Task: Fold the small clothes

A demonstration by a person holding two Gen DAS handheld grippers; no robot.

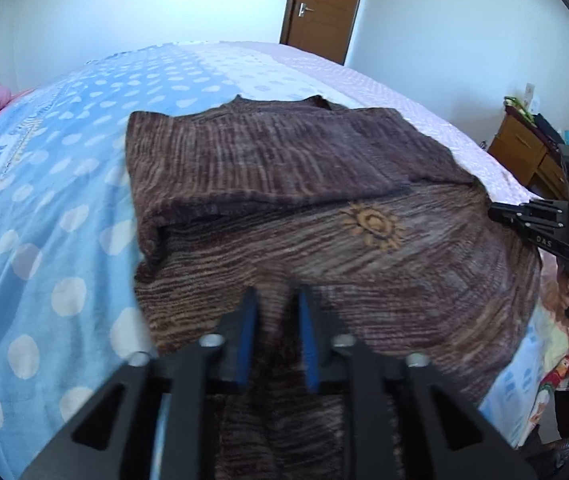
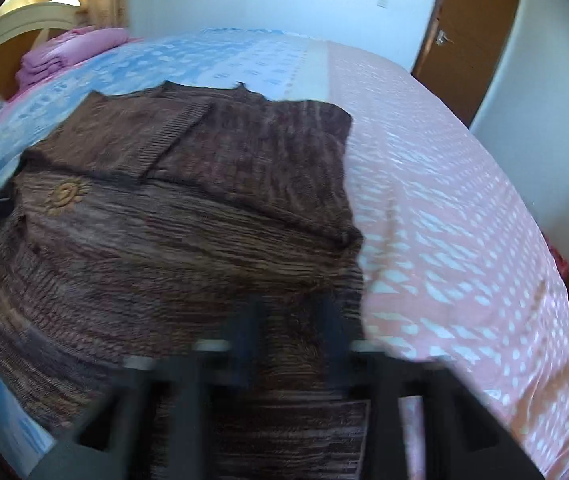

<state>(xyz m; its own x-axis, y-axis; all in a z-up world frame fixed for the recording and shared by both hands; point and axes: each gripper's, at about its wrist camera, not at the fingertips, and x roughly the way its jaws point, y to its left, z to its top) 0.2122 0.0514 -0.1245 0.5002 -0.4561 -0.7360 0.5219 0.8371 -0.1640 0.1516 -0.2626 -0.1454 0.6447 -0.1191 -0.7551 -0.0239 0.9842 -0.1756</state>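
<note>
Lying flat on the bed [image 1: 44, 184] was one brown knitted sweater [image 1: 284, 184], sleeves folded across its upper body, sun motif [image 1: 374, 226] facing up — hem nearest both tools, collar at the far end. Left gripper [image 1: 274, 300]: fingers slightly apart over the near hem, fabric between them; whether they pinched it could not be told. Right gripper [image 2: 292, 312]: blurred, fingers apart at the hem's other corner, grip likewise unclear. Both stood about equally near — a lengthwise fold toward the collar seemed due.
</note>
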